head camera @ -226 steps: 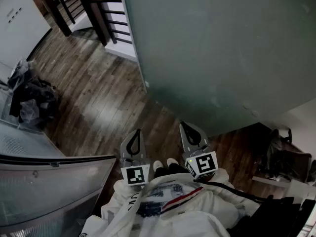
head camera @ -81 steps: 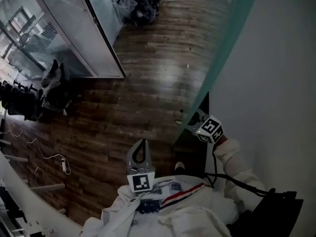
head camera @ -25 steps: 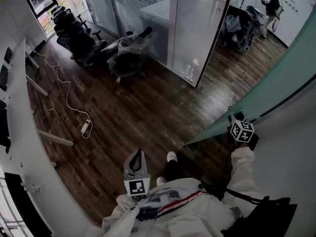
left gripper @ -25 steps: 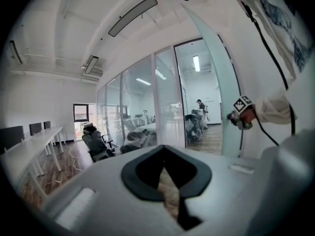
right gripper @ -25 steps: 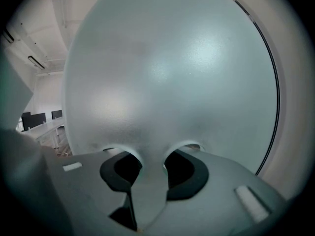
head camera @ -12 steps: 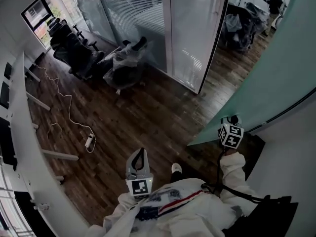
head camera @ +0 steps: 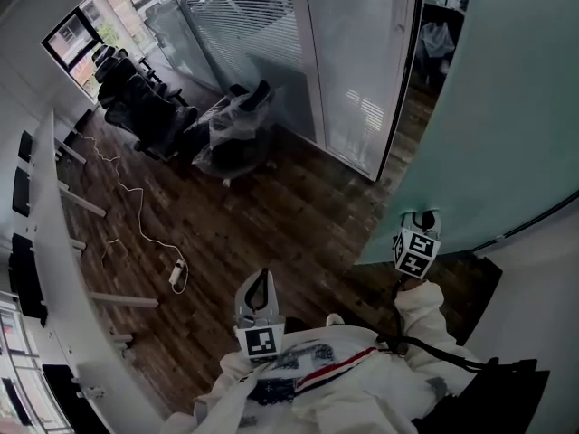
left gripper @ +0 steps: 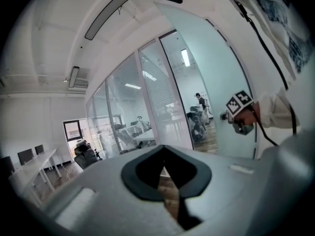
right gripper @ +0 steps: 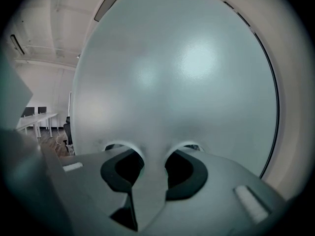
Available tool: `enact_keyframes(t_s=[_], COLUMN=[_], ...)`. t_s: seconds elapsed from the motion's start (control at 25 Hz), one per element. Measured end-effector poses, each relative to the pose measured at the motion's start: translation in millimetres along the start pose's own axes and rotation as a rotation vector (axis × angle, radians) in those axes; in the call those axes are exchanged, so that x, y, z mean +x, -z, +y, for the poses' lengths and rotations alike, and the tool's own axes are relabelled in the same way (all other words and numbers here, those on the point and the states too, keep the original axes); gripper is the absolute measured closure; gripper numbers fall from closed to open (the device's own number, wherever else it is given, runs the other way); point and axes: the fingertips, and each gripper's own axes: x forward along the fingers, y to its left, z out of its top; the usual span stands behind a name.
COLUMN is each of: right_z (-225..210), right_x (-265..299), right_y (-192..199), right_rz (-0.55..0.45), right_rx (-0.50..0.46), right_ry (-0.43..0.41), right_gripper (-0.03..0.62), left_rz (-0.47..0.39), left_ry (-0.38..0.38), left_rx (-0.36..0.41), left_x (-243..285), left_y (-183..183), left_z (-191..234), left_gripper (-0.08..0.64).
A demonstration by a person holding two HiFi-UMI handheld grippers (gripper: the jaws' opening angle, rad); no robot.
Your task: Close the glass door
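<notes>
The frosted green glass door (head camera: 507,107) fills the upper right of the head view and nearly the whole right gripper view (right gripper: 187,73). My right gripper (head camera: 423,217) points at the door's face near its lower edge. Its tips (right gripper: 150,154) sit right at the glass, which mirrors them. Its jaws stand apart and are closing, with only frosted glass showing in the gap. From the left gripper view it (left gripper: 227,117) also meets the door (left gripper: 216,82). My left gripper (head camera: 260,276) hangs in front of my chest over the wood floor, shut on nothing (left gripper: 163,149).
A glass partition wall (head camera: 353,52) with a dark frame post (head camera: 403,98) stands beyond the door. Plastic-wrapped chairs (head camera: 231,129) and black office chairs (head camera: 136,89) sit before it. A power strip (head camera: 176,274) with its cable lies on the floor. White desks (head camera: 45,197) line the left.
The door has swung further across the opening, hiding most of the room behind it. My right gripper has travelled left with it. The left gripper keeps its place by my chest.
</notes>
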Motion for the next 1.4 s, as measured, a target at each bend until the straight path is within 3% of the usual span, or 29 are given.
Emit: enact_keyframes(t_s=[0.28,0.44,0.76,1.2,1.4], right_z=[-4,-5,-19,-38,-46], right_x=[43,70,114,161,183], right_y=[-10,-14,-21,-29,-35], right_rz=[-0.014,-0.004,0.028,0.054,0.06], right_rx=[0.006,0.013,0.035,0.063,0.071], right_ry=[0.053,0.093,0.18,0.326,0.367], right_gripper=[0.472,0.472,0.472,0.469,0.468], left_rz=[-0.008,0.001,-0.05,-0.05,-0.055], left_ry=[-0.005,0.056,0.209,0.3,0.359], left_rx=[-0.006,-0.018,-0.036,-0.063,-0.061], left_x=[58,109,219,316,347], left_y=[4,15,-2,3,-4], left_z=[29,40,66,121,120], left_gripper=[0.558,0.558,0.558,0.558,0.558])
